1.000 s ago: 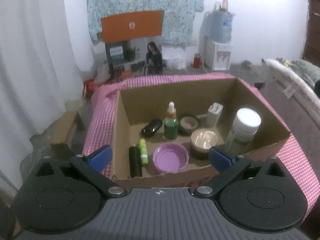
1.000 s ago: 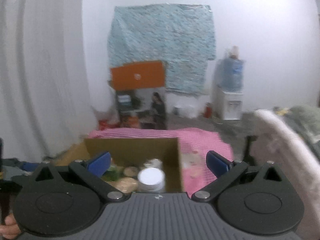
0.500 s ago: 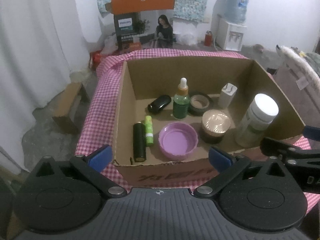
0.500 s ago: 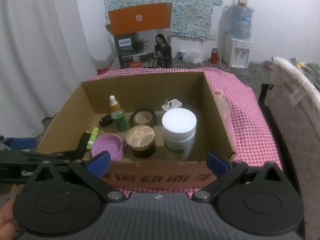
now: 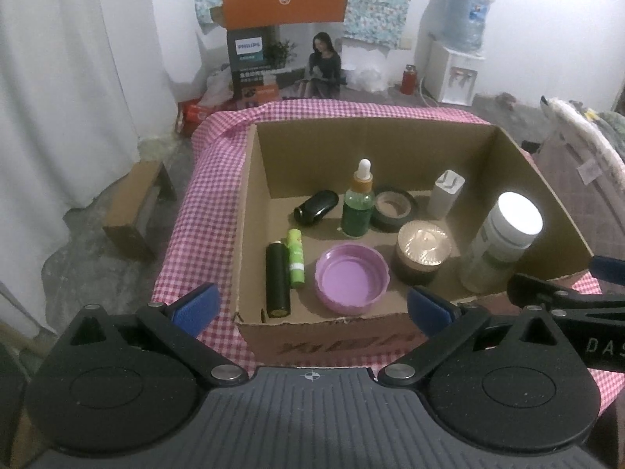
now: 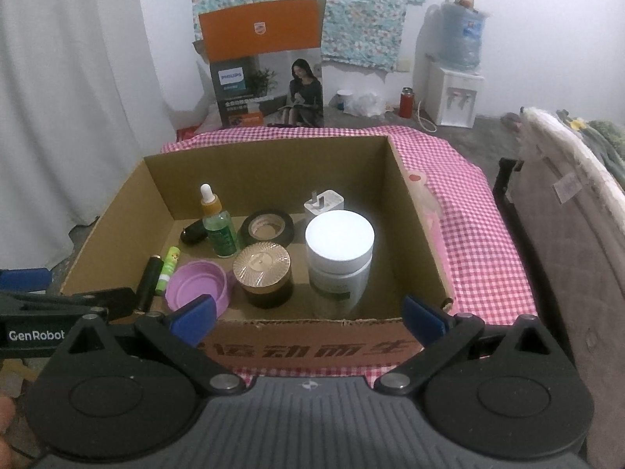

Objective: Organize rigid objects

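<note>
While both hand-held grippers hover wide apart and empty before the cardboard box (image 5: 250, 203) on the checked table (image 5: 203, 179), the left hand-held gripper (image 5: 312, 306) faces a black tube (image 5: 276, 279), green stick (image 5: 295, 258) and purple lid (image 5: 351, 278). Further right stand a dropper bottle (image 6: 218, 221), gold-lidded jar (image 6: 262, 267) and white jar (image 6: 339, 252), before the right hand-held gripper (image 6: 308, 314).
</note>
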A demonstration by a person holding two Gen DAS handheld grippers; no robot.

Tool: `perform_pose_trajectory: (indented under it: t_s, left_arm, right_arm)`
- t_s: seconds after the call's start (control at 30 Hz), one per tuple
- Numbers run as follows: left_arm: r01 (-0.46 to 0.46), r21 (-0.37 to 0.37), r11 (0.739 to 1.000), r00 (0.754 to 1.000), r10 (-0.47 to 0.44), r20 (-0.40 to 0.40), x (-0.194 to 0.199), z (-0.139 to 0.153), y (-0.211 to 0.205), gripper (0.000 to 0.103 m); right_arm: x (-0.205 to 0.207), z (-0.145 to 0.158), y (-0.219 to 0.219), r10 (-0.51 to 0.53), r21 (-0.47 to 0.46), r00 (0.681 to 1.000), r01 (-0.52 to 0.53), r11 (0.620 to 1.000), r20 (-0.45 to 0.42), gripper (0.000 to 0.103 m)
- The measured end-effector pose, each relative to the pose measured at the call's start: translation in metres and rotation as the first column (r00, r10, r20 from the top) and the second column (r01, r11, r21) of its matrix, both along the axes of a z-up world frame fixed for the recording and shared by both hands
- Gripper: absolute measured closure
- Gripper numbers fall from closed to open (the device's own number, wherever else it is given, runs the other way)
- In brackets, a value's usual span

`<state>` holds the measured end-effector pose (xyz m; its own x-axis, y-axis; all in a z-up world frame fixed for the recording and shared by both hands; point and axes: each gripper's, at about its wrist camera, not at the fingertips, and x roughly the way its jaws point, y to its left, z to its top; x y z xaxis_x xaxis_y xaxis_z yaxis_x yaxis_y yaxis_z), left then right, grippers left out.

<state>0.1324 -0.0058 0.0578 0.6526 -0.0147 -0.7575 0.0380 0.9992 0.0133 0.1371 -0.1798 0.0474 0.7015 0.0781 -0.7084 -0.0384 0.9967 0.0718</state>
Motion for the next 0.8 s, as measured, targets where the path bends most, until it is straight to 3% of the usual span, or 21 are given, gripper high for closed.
perform_pose_trajectory:
  t_s: [0.8]
  left_arm:
    - [0.005,0.001,1.0,1.0,-0.005,-0.003,-0.0063,0.0005,-0.0015,0.0]
  right_arm:
    - [-0.0082,-0.0011,-0.0019,-0.009,0.015,1.0,0.009,1.0,-0.011,0.0]
